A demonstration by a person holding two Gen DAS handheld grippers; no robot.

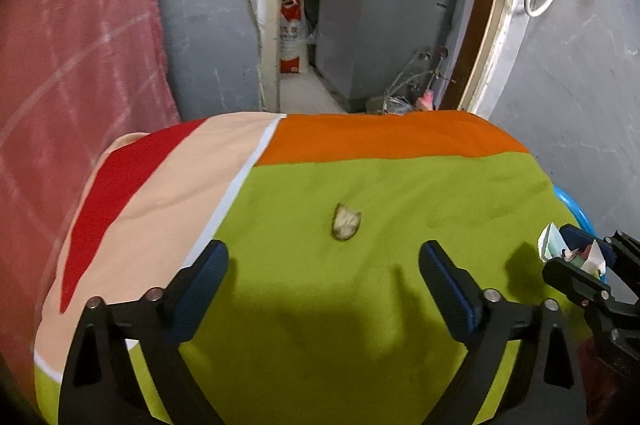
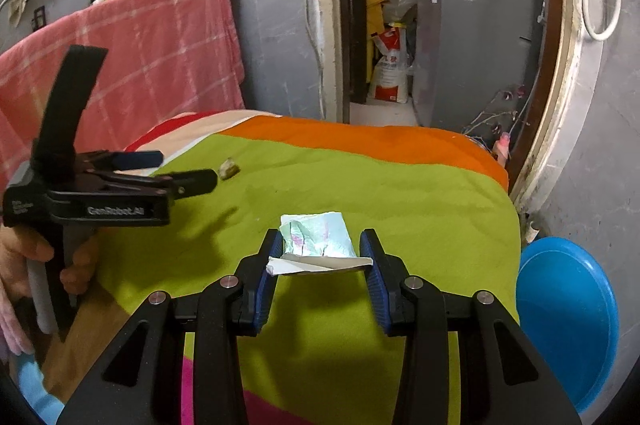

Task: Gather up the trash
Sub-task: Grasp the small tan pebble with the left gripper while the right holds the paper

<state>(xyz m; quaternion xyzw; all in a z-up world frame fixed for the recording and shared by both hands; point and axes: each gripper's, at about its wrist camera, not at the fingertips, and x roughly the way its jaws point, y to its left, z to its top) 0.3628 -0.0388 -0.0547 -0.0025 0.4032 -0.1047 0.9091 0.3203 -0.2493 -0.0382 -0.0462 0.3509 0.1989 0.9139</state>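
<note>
A small crumpled scrap of trash (image 1: 346, 222) lies on the green part of the bedspread (image 1: 400, 193), just ahead of my left gripper (image 1: 323, 267), whose jaws stand wide apart with nothing between them. From the right wrist view the same scrap (image 2: 229, 168) sits just past the left gripper (image 2: 188, 171). My right gripper (image 2: 320, 257) is shut on a folded pale green-and-white paper wrapper (image 2: 320, 245), held above the bedspread (image 2: 400, 193). That gripper and its wrapper (image 1: 560, 245) show at the right edge of the left wrist view.
A blue plastic basin (image 2: 568, 321) stands on the floor at the bed's right side. A pink checked cloth (image 2: 140, 57) hangs to the left, with bottles on a shelf behind it. Beyond the bed are a doorway and a grey washing machine (image 2: 476, 41). A hand (image 2: 24, 265) grips the left gripper's handle.
</note>
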